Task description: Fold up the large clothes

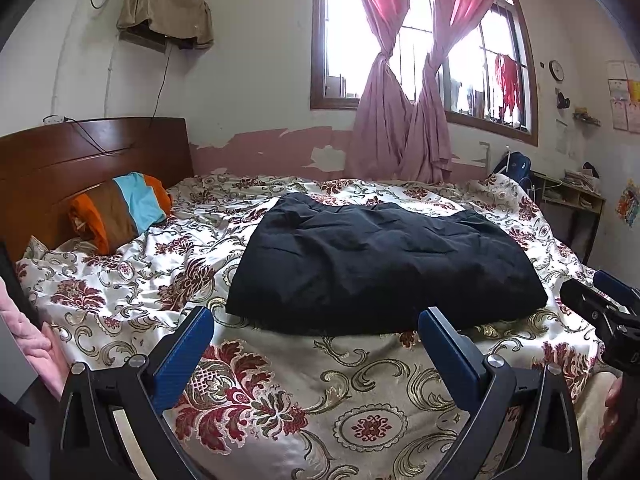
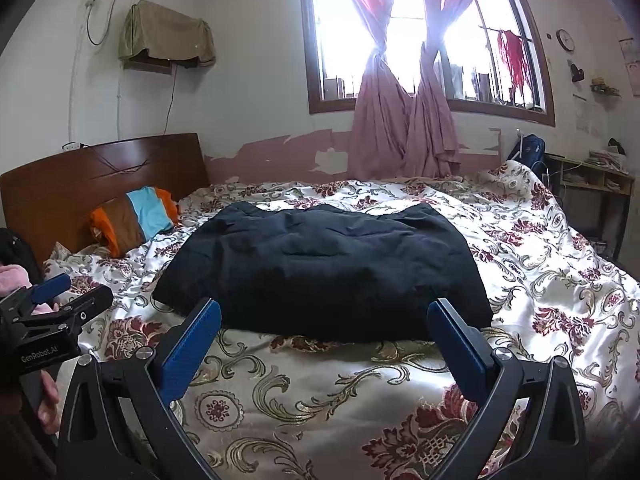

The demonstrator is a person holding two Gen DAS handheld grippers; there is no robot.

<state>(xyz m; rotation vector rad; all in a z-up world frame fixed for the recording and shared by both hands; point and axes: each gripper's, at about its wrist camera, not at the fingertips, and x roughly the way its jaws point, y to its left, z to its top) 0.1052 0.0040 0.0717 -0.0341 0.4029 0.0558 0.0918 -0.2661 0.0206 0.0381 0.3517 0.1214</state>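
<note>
1. Floral bedding in cream, gold and dark red covers the bed, which fills the room below a barred window with knotted pink curtains.
2. Along the bed's head edge stands a brown wooden headboard, and a striped orange, brown and blue pillow leans against it near the head corner.
3. The black garment lies folded into a broad, rumpled block on the middle of the bed, its near edge close to the bed's near edge; which kind of garment it is cannot be told from the dark, creased cloth.
4. The left gripper hovers over the near edge of the bed, its blue fingers spread wide apart and holding nothing, with the garment's near edge just beyond the tips.
5. The right gripper sits beside it over the same edge, its fingers likewise spread wide and empty, pointing at the garment.
6. Each gripper shows at the side of the other's view, just apart.
</note>
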